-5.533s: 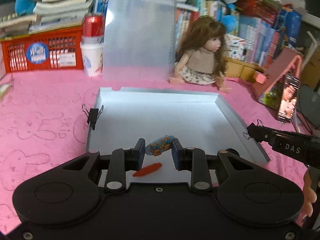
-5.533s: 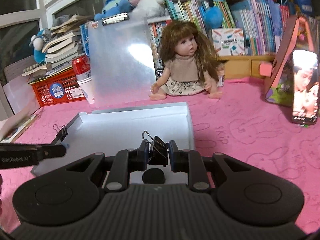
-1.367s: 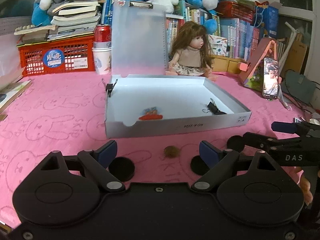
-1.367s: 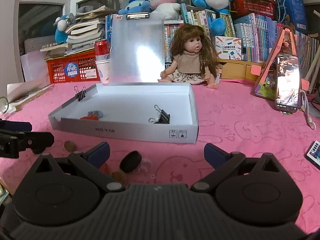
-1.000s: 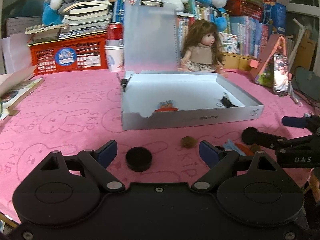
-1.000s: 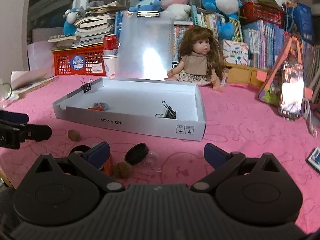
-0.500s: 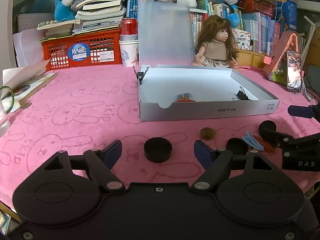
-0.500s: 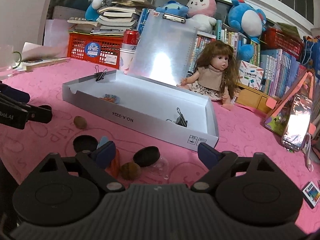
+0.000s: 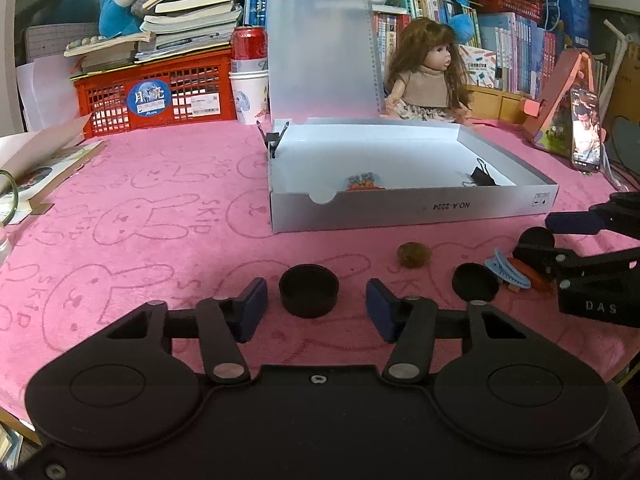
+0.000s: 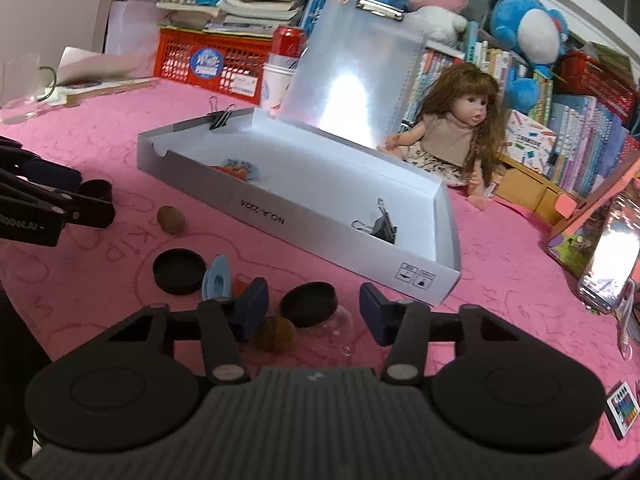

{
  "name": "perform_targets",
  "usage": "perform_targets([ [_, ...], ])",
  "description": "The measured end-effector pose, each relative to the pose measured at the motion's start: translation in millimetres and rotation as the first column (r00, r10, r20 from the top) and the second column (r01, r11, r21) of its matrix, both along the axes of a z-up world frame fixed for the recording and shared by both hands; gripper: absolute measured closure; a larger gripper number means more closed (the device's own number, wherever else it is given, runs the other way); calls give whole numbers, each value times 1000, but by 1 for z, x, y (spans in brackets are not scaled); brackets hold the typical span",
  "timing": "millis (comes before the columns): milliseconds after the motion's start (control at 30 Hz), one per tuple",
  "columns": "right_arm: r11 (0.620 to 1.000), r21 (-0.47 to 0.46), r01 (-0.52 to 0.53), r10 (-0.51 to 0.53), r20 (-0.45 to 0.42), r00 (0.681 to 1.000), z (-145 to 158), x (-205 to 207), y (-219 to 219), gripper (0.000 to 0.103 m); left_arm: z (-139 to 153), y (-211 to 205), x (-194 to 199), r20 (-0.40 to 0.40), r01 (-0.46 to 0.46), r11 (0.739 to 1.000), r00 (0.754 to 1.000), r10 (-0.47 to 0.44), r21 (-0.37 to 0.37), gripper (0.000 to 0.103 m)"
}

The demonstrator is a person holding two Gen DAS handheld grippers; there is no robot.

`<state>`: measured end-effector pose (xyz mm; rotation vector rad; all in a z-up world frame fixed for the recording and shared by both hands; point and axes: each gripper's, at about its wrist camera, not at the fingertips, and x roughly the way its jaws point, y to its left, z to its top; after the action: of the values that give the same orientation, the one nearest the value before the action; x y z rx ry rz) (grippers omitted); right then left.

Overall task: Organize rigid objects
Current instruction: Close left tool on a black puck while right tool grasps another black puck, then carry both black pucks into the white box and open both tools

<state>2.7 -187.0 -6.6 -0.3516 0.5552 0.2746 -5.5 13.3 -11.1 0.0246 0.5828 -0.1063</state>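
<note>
A shallow white box point(image 9: 412, 210) point(image 10: 280, 210) lies on the pink cloth and holds a black binder clip point(image 9: 482, 176) point(image 10: 382, 228) and a small colourful clip point(image 9: 362, 180) point(image 10: 236, 168). My left gripper point(image 9: 316, 308) is open, its pads on either side of a black round cap point(image 9: 309, 290). My right gripper point(image 10: 310, 310) is open around another black cap point(image 10: 308, 304), beside a brown nut point(image 10: 276, 332). A third black cap point(image 9: 475, 282) point(image 10: 179, 271), a blue hair clip point(image 9: 508, 268) point(image 10: 217, 280) and a second brown nut point(image 9: 414, 255) point(image 10: 171, 219) lie in front of the box.
A binder clip point(image 9: 274, 142) point(image 10: 220, 118) grips the box's far left rim. A translucent clipboard point(image 9: 320, 52), a doll point(image 9: 428, 76), a red crate point(image 9: 156, 92), a can on a cup point(image 9: 249, 76) and a phone on a stand point(image 9: 584, 134) stand behind. A glass point(image 10: 20, 92) is at far left.
Both grippers have pulled back from the box toward the front of the table, opened wide, and lowered around the black caps. The binder clip and colourful clip lie in the box.
</note>
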Motion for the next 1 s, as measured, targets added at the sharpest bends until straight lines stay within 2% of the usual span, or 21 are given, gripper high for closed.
perform_targets([
  [67, 1000, -4, -10, 10, -15, 1000, 2, 3, 2, 52, -1, -1, 0, 8, -3, 1000, 1000, 2, 9, 59],
  [133, 1000, 3, -14, 14, -33, 999, 3, 6, 2, 66, -1, -2, 1, 12, -5, 1000, 1000, 4, 17, 62],
  [233, 1000, 14, -5, 5, -49, 999, 4, 9, 1, 66, -1, -1, 1, 18, -8, 1000, 1000, 8, 27, 72],
  [600, 992, 112, 65, -57, -65, 996, 13, 14, -20, 66, 4, 1, 4, 16, -6, 1000, 1000, 6, -2, 72],
  [1000, 962, 235, 138, -122, -80, 989, 27, 25, -37, 66, 31, -1, 17, 25, 5, 998, 1000, -3, -66, 72],
])
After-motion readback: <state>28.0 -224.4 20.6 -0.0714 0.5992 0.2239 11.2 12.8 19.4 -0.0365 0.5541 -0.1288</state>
